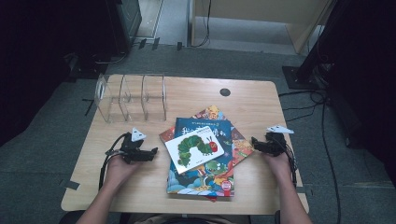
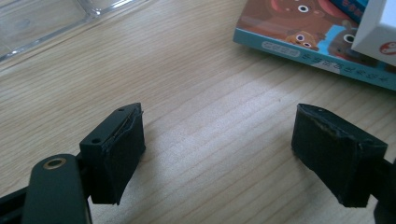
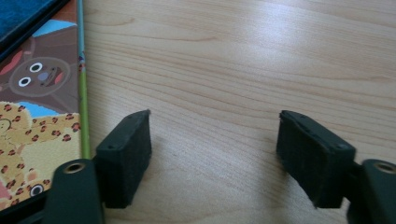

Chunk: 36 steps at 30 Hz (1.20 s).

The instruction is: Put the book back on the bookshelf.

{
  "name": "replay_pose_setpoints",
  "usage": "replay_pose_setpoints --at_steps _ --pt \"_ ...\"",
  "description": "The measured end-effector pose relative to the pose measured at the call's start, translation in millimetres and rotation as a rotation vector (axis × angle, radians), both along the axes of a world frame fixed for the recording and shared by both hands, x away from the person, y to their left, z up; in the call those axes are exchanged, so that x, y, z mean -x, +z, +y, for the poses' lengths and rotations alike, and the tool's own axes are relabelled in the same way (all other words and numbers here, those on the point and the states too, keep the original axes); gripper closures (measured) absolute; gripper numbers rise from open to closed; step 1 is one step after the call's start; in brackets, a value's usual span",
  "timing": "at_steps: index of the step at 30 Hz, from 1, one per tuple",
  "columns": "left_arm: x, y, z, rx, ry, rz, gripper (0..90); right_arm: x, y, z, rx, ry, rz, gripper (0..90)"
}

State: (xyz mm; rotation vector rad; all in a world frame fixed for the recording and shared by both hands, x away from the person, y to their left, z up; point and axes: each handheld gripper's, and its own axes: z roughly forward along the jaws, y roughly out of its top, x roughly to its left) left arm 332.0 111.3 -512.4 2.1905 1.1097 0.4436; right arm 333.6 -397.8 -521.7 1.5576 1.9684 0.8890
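Stack of picture books [image 1: 205, 154] mid-desk [image 1: 140, 186], caterpillar book [image 1: 196, 148] on top. Left gripper [image 1: 150, 153] and right gripper [image 1: 256, 143] flank it, jaws wide, empty. Advice: take the top book by its edge, then slot it upright in the clear acrylic rack [image 1: 130, 98].

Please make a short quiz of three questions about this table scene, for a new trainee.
1. True or false: the left gripper holds a book.
2. Which book lies on top of the stack? A) the white caterpillar book B) the blue book C) the orange book
3. Fill in: the clear plastic rack stands on the table at the far ____ side in the high view.

Key: 1 false, its jaws are open over bare wood, like the right gripper. 2 A. 3 left.
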Motion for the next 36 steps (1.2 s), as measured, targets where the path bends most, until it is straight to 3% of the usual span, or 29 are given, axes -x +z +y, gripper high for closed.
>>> replay_pose_setpoints --at_steps 2,4,5,10,14,18,21,24,29,36 --pt "0.9 1.1 0.2 0.004 -0.010 -0.002 28.1 0.9 1.4 0.6 0.003 0.001 0.007 30.2" --pt "1.9 2.8 0.8 0.008 -0.016 -0.003 30.2 1.4 2.0 1.4 0.005 -0.005 0.009 31.5" --pt "0.3 5.6 1.7 0.004 -0.026 0.023 30.9 2.6 3.1 2.1 0.004 0.007 0.015 36.0" --pt "-4.2 13.2 5.2 0.083 -0.048 0.079 35.2 6.4 7.0 2.9 -0.022 0.021 0.029 43.0" --pt "-2.6 22.5 5.3 0.099 -0.065 0.062 36.7 12.9 14.4 8.3 -0.050 0.058 0.020 49.1" --pt "-1.9 28.3 2.3 0.112 -0.103 0.081 38.4 18.9 20.5 16.7 -0.063 0.102 -0.004 55.8" --pt "-1.9 30.6 -2.1 0.094 -0.122 0.087 37.5 22.0 23.9 22.1 -0.070 0.130 -0.015 60.5" --pt "-2.2 34.6 -5.7 0.108 -0.141 0.084 37.8 25.6 27.3 28.6 -0.082 0.152 -0.010 65.0" --pt "-4.0 39.3 -11.6 0.107 -0.180 0.090 47.4 31.4 31.9 36.5 -0.095 0.174 -0.011 71.6" --pt "-11.1 45.9 -12.9 0.137 -0.172 0.112 62.3 40.8 37.1 49.1 -0.101 0.211 -0.021 78.9"
